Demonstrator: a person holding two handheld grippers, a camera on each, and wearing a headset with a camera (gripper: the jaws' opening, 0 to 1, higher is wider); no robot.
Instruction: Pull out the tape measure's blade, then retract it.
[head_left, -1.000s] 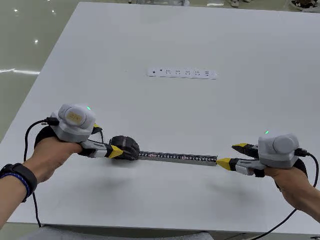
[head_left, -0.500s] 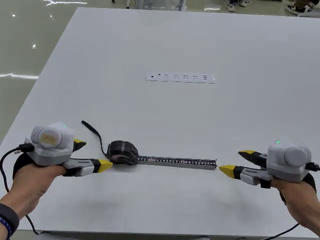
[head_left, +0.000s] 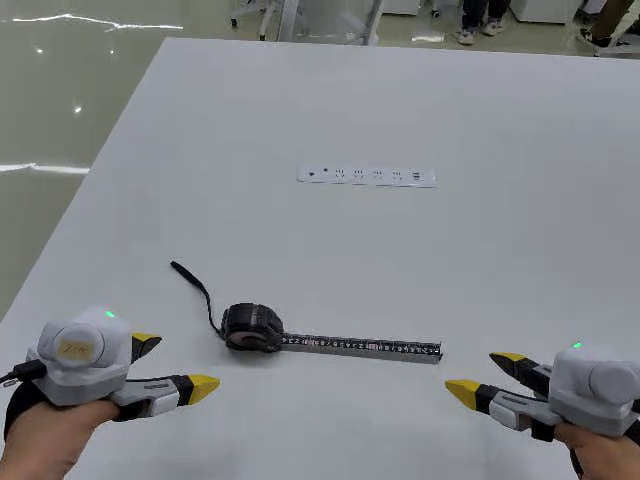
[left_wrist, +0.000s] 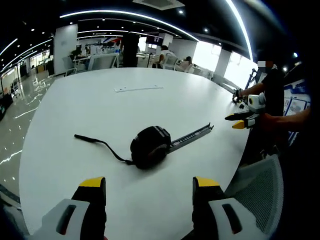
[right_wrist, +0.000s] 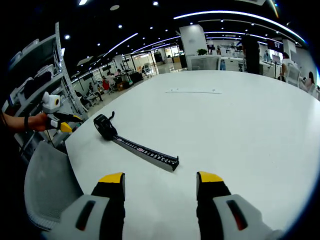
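On smooth table (head_left: 470, 110), rounded black tape measure (head_left: 251, 327)

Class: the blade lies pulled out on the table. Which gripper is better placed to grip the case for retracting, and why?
Probably the left gripper: its open jaws point at the case, nearby; the right gripper faces the blade tip.

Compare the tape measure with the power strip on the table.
The tape measure is black, round-cased, with its blade pulled out; the power strip is white, flat and straight. The tape measure lies near the person, the power strip farther up the table. Both rest on it, untouched.
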